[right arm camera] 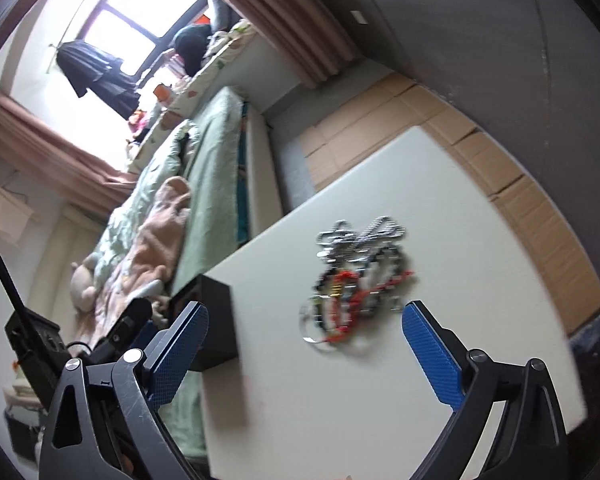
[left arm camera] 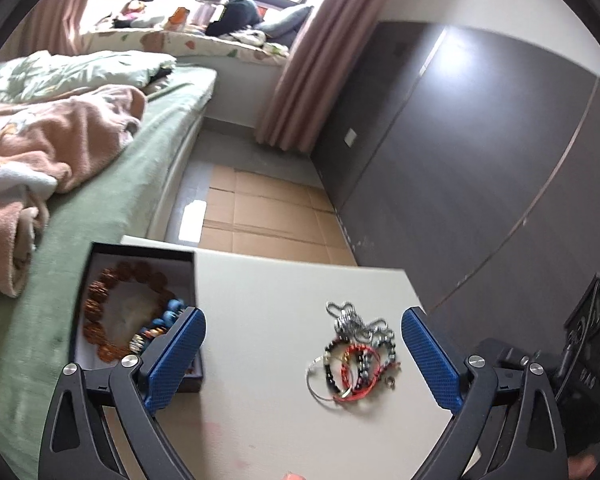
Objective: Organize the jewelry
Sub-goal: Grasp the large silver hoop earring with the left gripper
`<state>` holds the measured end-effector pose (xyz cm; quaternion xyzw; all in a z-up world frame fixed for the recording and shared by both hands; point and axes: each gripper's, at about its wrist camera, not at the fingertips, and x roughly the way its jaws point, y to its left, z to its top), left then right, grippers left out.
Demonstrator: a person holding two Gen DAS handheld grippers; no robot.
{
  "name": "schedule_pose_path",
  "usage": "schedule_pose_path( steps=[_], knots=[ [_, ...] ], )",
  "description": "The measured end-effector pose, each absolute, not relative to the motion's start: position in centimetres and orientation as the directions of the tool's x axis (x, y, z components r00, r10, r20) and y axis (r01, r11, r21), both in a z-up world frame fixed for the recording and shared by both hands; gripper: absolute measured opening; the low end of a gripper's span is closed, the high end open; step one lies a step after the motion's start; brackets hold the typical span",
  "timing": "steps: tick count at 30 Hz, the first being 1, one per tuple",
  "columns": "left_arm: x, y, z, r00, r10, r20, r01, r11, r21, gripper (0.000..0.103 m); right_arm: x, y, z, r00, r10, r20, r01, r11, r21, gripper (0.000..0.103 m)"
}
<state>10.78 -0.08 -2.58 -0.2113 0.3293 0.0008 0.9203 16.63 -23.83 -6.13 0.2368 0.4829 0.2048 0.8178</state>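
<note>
The tangle of bracelets and chains (left arm camera: 354,350) lies on the white table (left arm camera: 260,320), ahead between your spread, empty left claw (left arm camera: 302,354); your right claw (right arm camera: 304,348), equally wide, faces it too. The box (left arm camera: 140,312) sits left.

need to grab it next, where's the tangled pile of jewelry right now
The tangled jewelry pile lies loose on the white table, right of the open black box, ahead of both open grippers.
</note>
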Motion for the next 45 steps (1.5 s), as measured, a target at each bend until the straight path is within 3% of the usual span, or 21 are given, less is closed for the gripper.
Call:
schedule_pose_path(
  steps=[19, 26, 40, 42, 44, 45],
  knots=[
    [14.6, -5.6, -8.1, 0.624, -0.182, -0.760, -0.059, 0.959, -0.278, 0.095, 17.1, -30.1, -9.0, 0.392, 0.481, -0.784, -0.039, 0.860, 0.508, 0.098],
    [16.3, -6.8, -10.6, 0.554, -0.151, -0.819, -0.087, 0.968, -0.237, 0.076, 17.5, -30.9, -9.8, 0.361, 0.485, -0.796, 0.001, 0.854, 0.521, 0.098],
    [16.7, -9.3, -12.3, 0.545, -0.069, -0.835, -0.054, 0.992, -0.117, 0.068, 17.5, -31.2, -9.8, 0.361, 0.486, -0.796, 0.003, 0.853, 0.522, 0.098],
    [16.6, -9.7, -12.3, 0.557, -0.073, -0.828, -0.041, 0.993, -0.115, 0.063, 17.4, -31.1, -9.8, 0.361, 0.486, -0.796, 0.001, 0.853, 0.521, 0.098],
    [16.6, -9.9, -12.2, 0.560, -0.091, -0.823, -0.024, 0.992, -0.126, 0.052, 17.4, -31.0, -9.8, 0.359, 0.485, -0.798, -0.001, 0.855, 0.519, 0.098],
    [16.7, -9.9, -12.2, 0.556, -0.093, -0.826, -0.024, 0.991, -0.128, 0.052, 17.4, -30.9, -9.8, 0.357, 0.484, -0.799, -0.002, 0.856, 0.518, 0.098]
  ],
)
